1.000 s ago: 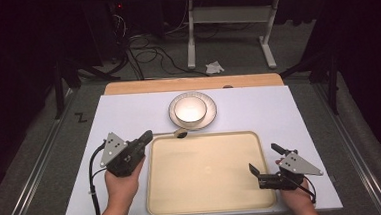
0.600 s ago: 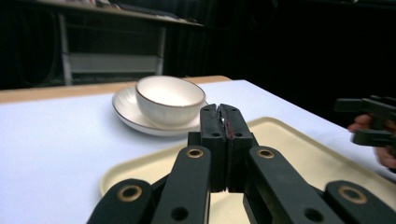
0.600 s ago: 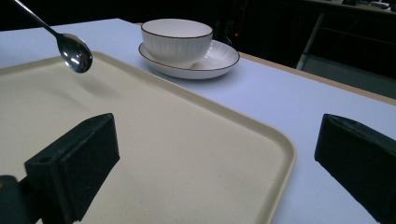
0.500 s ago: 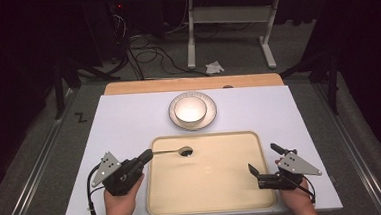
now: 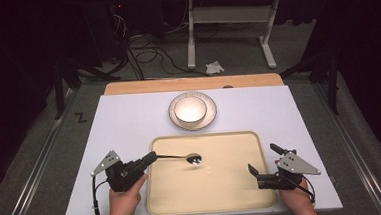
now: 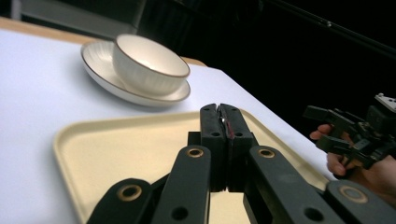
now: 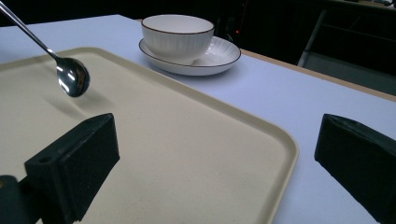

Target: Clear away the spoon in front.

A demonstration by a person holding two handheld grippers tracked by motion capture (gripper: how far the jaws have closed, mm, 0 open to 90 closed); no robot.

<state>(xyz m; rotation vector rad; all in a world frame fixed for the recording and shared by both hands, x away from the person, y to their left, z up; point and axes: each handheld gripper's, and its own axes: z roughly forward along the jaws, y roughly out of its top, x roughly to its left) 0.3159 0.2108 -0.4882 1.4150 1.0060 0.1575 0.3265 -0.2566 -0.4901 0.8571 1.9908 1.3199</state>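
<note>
1. A white bowl (image 5: 190, 110) with a dark rim sits empty on a ribbed saucer (image 5: 208, 120), just beyond the tray's far edge.
2. The beige tray (image 5: 223, 185) lies on the white table (image 5: 129, 116); nothing rests on it.
3. The left gripper (image 5: 150, 158) is clamped on the handle of a metal spoon (image 5: 193, 159), whose bowl hangs above the tray's left half.
4. The right gripper (image 5: 265, 166) sits at the tray's right edge, jaws apart, holding nothing.

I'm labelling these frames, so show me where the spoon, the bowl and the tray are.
spoon (image 5: 194, 159): high view, on its shiny scoop end.
bowl (image 7: 177, 33): right gripper view, on its ribbed outer wall.
tray (image 5: 262, 168): high view, on its right rim.
</note>
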